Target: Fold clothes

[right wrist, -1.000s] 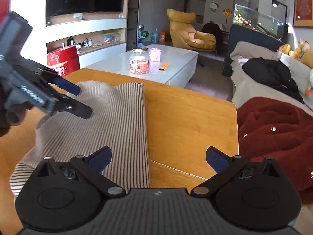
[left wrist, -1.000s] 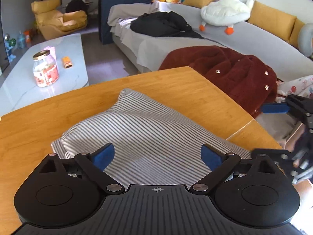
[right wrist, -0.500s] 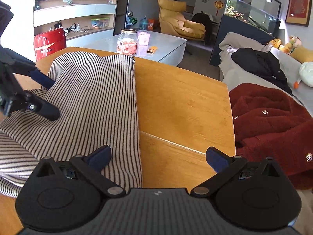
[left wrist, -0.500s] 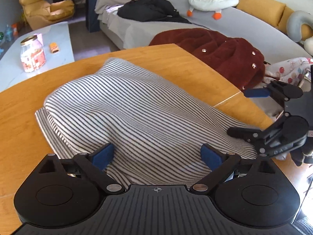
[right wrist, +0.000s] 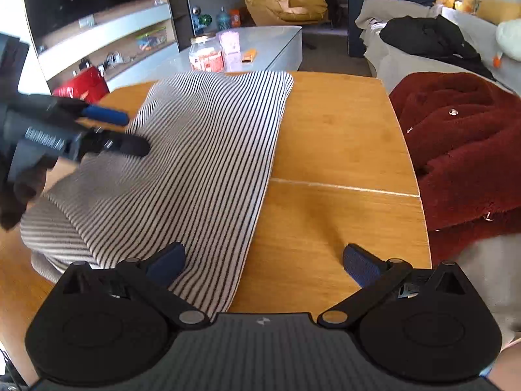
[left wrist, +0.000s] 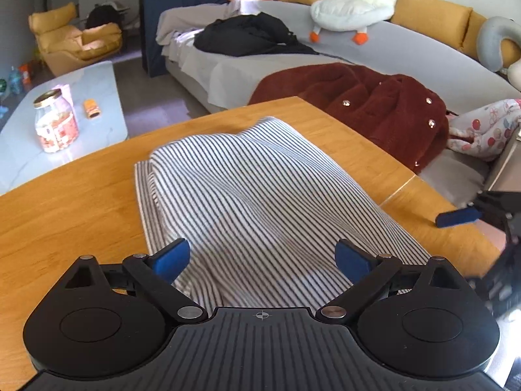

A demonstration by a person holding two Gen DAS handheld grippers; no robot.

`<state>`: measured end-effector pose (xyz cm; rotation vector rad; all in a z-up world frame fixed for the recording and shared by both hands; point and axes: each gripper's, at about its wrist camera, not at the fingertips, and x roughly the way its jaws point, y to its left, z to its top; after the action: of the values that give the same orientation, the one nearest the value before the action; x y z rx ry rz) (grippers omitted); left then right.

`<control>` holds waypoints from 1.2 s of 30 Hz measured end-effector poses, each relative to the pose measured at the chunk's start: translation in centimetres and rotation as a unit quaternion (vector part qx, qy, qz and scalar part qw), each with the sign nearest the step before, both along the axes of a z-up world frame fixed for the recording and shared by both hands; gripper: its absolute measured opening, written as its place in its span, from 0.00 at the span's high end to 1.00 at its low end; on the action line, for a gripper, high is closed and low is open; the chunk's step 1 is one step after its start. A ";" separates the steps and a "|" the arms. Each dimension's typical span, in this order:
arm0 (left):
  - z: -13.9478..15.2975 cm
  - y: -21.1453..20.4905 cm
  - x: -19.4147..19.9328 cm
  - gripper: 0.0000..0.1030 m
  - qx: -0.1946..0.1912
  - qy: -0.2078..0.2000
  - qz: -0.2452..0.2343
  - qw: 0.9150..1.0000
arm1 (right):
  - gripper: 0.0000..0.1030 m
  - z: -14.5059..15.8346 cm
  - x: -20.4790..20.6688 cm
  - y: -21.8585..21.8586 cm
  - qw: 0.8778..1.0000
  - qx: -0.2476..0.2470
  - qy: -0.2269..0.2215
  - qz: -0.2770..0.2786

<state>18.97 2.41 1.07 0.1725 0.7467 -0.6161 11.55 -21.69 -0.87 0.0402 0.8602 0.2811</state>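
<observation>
The wooden table (left wrist: 65,202) fills the middle of both views, and the striped garment (left wrist: 260,195) lies folded on it, puffed up through the centre of the left wrist frame and along the left half of the right wrist frame. The left gripper (left wrist: 262,257) hangs over the garment's near end with its jaws spread wide, holding nothing; I can't tell whether the blue pads (left wrist: 171,257) brush the cloth. The right gripper (right wrist: 263,262) is likewise spread wide and empty, one pad over the garment's edge, the other over bare wood. Only the right wrist view shows the left gripper from the side, at centre left. Only the left wrist view shows the white plush goose (left wrist: 351,6), upper right.
</observation>
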 end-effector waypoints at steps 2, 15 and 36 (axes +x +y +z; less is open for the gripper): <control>0.4 1.4 -2.0 0.04 -0.009 0.003 -0.007 1.000 | 0.00 1.0 -0.2 -0.7 1.000 0.016 -0.025 -0.009; -2.6 4.3 -6.3 0.03 -0.021 0.045 0.040 0.998 | 0.00 0.0 -0.5 5.5 0.991 -0.026 -0.086 0.094; -3.7 4.8 -8.1 0.00 -0.060 -0.006 0.087 0.994 | 0.00 -1.0 -0.5 4.3 0.995 0.042 -0.074 0.061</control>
<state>10.90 7.23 -2.63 0.0010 0.7028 -0.4919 11.00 -17.42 -1.92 0.0441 0.7049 0.4288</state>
